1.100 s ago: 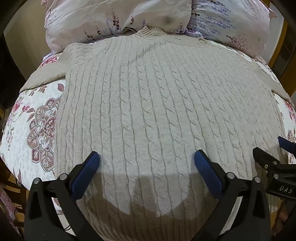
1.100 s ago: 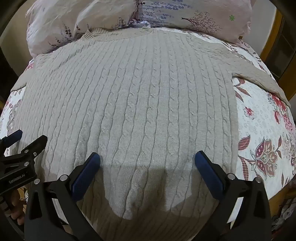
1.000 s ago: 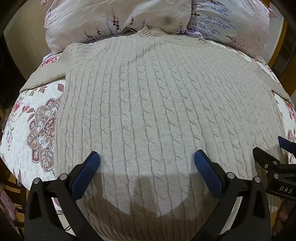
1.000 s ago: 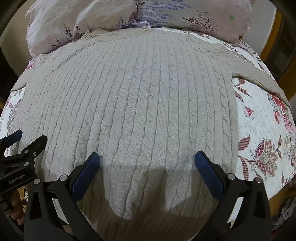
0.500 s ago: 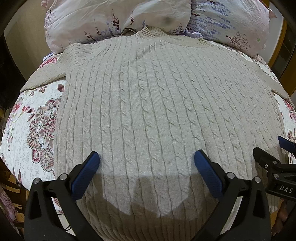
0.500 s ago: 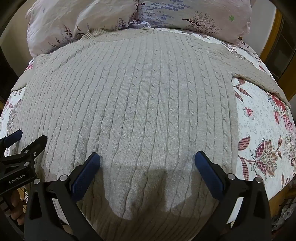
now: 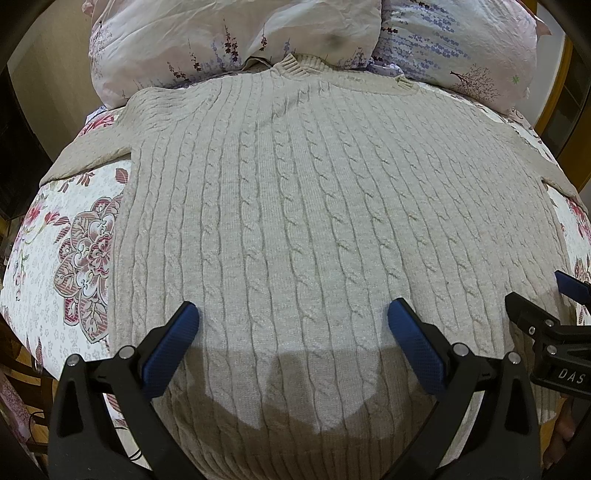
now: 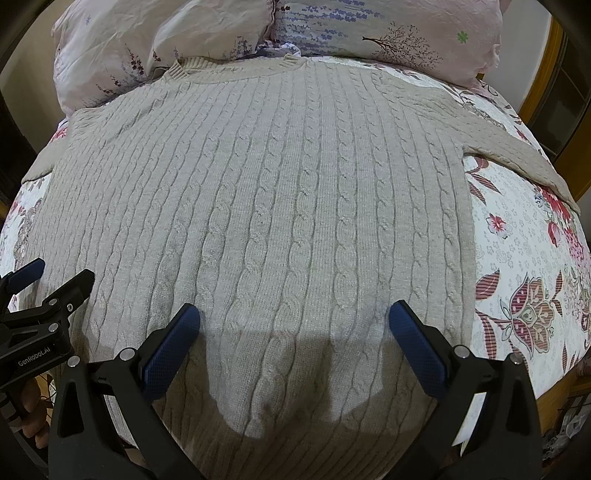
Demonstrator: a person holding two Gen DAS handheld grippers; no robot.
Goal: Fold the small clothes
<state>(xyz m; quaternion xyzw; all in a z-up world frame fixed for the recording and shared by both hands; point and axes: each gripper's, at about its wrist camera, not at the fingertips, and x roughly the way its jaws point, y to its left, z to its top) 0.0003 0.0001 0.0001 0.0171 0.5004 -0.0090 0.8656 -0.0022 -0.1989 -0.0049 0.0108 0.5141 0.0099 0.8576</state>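
Note:
A beige cable-knit sweater [image 7: 314, 206] lies flat and spread out on the bed, collar toward the pillows, sleeves out to both sides. It also fills the right wrist view [image 8: 280, 206]. My left gripper [image 7: 291, 321] is open and empty, hovering over the sweater's lower left part. My right gripper [image 8: 293, 321] is open and empty over the lower right part. Each gripper shows at the edge of the other's view: the right one [image 7: 546, 306] and the left one [image 8: 48, 280]. The hem hangs near the bed's front edge.
The floral bedspread [image 7: 66, 236] shows left of the sweater and on the right [image 8: 524, 258]. Two floral pillows [image 7: 236, 40] [image 8: 388, 33] lie behind the collar. A wooden frame [image 8: 543, 66] stands at the far right.

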